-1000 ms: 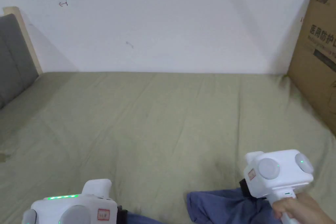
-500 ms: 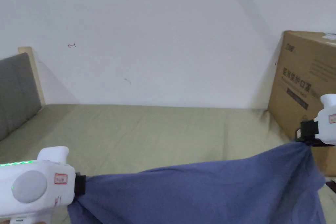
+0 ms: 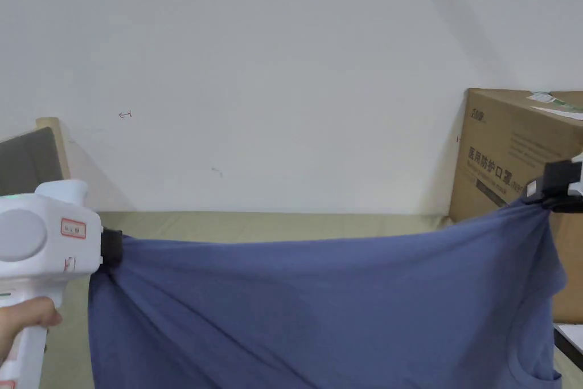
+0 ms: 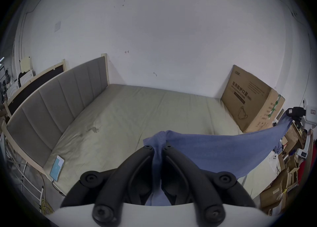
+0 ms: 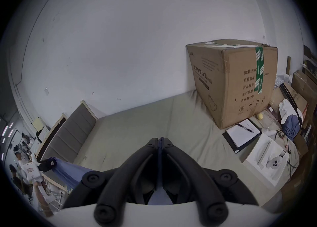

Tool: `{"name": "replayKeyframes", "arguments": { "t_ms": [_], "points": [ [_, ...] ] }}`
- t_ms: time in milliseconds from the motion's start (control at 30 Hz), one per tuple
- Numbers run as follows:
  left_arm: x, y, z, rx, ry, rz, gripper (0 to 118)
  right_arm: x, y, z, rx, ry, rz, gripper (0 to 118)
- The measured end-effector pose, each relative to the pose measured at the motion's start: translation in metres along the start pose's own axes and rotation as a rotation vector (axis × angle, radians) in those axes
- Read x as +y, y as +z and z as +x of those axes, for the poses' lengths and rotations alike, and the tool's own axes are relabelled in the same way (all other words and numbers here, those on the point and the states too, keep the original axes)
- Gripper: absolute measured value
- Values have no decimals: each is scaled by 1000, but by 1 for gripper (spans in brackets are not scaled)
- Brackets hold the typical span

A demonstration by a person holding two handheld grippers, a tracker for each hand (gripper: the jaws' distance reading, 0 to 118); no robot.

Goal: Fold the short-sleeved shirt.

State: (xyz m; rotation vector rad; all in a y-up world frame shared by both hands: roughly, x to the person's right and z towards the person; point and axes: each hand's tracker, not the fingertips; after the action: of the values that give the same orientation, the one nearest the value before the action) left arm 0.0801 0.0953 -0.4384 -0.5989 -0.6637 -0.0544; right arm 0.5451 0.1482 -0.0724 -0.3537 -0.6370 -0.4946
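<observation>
Your left gripper (image 3: pixel 114 248) was clamped on one end of the blue short-sleeved shirt (image 3: pixel 319 304), your hand (image 3: pixel 23 319) on its white handle at the head view's left edge. The left gripper view showed both black jaws pressed together on a bunched fold of cloth, and a phone (image 4: pixel 57 168) lying near the bed's near-left corner beside the grey headboard (image 4: pixel 56 103), which the head view did not show. You held the shirt stretched in the air above the olive bed sheet (image 3: pixel 273 226); its lower part ran off the bottom of the head view. At the right, your right gripper (image 3: pixel 541 191) was cut off by the frame edge; its own view showed the jaws closed flat on a thin blue edge. The cardboard box (image 3: pixel 512 179) stood at the bed's far-right corner, with a clipboard (image 5: pixel 241 133) just beside it in the right gripper view.
</observation>
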Motion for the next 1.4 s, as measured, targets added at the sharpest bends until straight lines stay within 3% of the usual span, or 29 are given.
{"name": "replayKeyframes", "arguments": {
  "t_ms": [400, 533, 800, 933, 1200, 1400],
  "points": [
    [163, -25, 11, 27, 41, 126, 3, 132, -38, -44, 18, -55, 75, 2],
    [211, -34, 18, 73, -17, 177, 3, 172, -50, -68, 7, 4, 136, 2],
    [275, -36, 22, 127, -36, 247, 3, 245, -51, -110, 12, -13, 203, 2],
    [303, -40, 25, 203, -49, 302, 3, 268, -43, -129, 66, -34, 245, 2],
    [312, -77, 36, 224, -69, 328, 3, 260, -57, -136, -7, 67, 247, 2],
    [246, -155, 25, 167, 14, 223, 3, 195, -134, -107, -104, 158, 121, 2]
  ]
}}
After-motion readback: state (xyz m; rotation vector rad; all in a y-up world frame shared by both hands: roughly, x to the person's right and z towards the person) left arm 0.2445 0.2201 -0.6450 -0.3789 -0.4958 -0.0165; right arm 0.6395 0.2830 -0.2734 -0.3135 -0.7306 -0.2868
